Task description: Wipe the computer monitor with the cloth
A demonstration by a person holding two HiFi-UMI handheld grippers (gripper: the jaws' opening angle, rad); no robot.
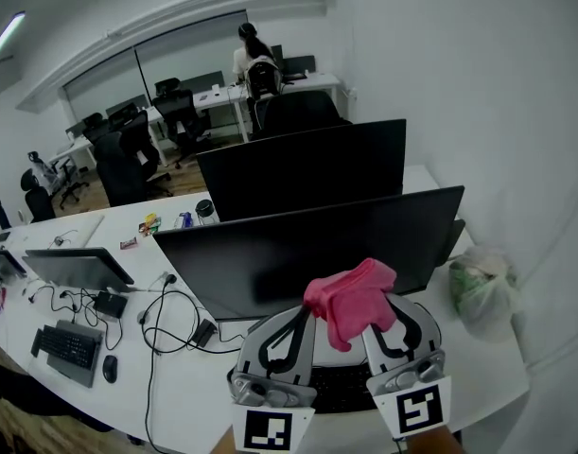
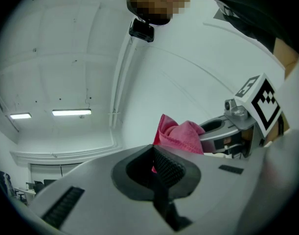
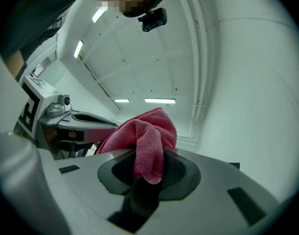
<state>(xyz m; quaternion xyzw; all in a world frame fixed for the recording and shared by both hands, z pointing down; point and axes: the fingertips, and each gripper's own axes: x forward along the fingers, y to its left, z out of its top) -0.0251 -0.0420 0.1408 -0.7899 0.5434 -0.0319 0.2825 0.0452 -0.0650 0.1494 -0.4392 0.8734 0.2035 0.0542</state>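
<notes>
the pink cloth [image 1: 350, 296] is up in the right gripper [image 3: 149, 174], jaws pinching one fold while the rest flops loose above. the left gripper [image 2: 156, 168] is just beside it, jaws pressed together on nothing. both hover over the worktop's near edge, facing the monitor [image 1: 307, 249]. the cloth looks soft, light and limp, so a thick bunch gives the safest hold. the screen likely wants gentle pressure.

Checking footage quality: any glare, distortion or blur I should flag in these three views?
Head view: strong fisheye bending; the front monitor reads dark, no bright glare. Left gripper view: ceiling light blown out, dark round vignette. Right gripper view: same vignette, cloth sharp in the jaws.
</notes>
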